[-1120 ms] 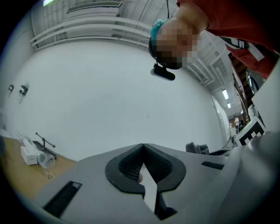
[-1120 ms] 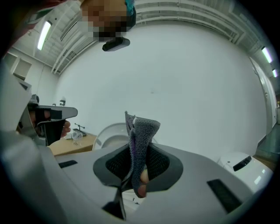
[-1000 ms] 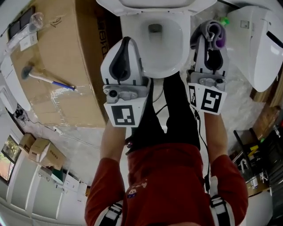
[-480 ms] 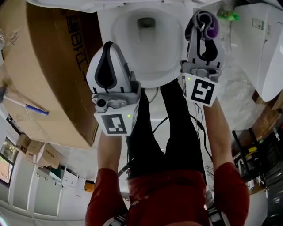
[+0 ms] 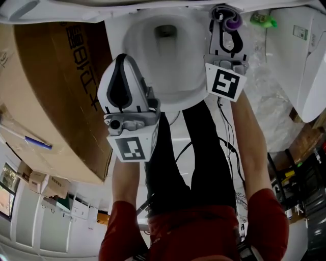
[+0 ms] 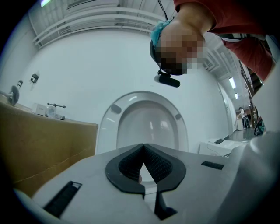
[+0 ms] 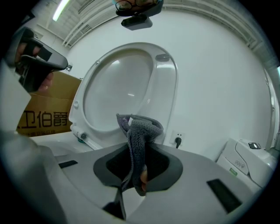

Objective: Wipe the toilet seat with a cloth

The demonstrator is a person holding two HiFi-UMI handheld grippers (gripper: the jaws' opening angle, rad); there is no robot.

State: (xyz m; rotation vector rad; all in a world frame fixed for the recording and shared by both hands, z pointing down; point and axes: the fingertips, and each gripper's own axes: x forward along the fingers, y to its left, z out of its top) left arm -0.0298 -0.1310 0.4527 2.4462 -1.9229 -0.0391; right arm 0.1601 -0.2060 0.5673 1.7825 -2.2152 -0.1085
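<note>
The white toilet bowl [image 5: 153, 76] lies at the top middle of the head view. Its seat and lid stand raised, seen as a white oval in the left gripper view [image 6: 146, 122] and in the right gripper view [image 7: 122, 87]. My right gripper [image 5: 226, 20] is over the bowl's right rim, shut on a grey and purple cloth [image 5: 230, 15]. That cloth [image 7: 140, 131] sticks up bunched between the right gripper's [image 7: 140, 151] jaws. My left gripper [image 5: 121, 61] hangs at the bowl's left side. Its jaws [image 6: 142, 148] are shut with nothing in them.
A big cardboard box [image 5: 56, 92] stands close on the toilet's left, with a blue-handled tool [image 5: 30, 140] on top. A second white toilet [image 5: 305, 61] stands at the right, over plastic sheeting. A wall socket [image 7: 177, 141] sits behind the toilet. The person's black-trousered legs [image 5: 198, 148] stand before the bowl.
Both grippers have come down toward the bowl. The right one, with the cloth, has moved up the picture to the bowl's right rim.
</note>
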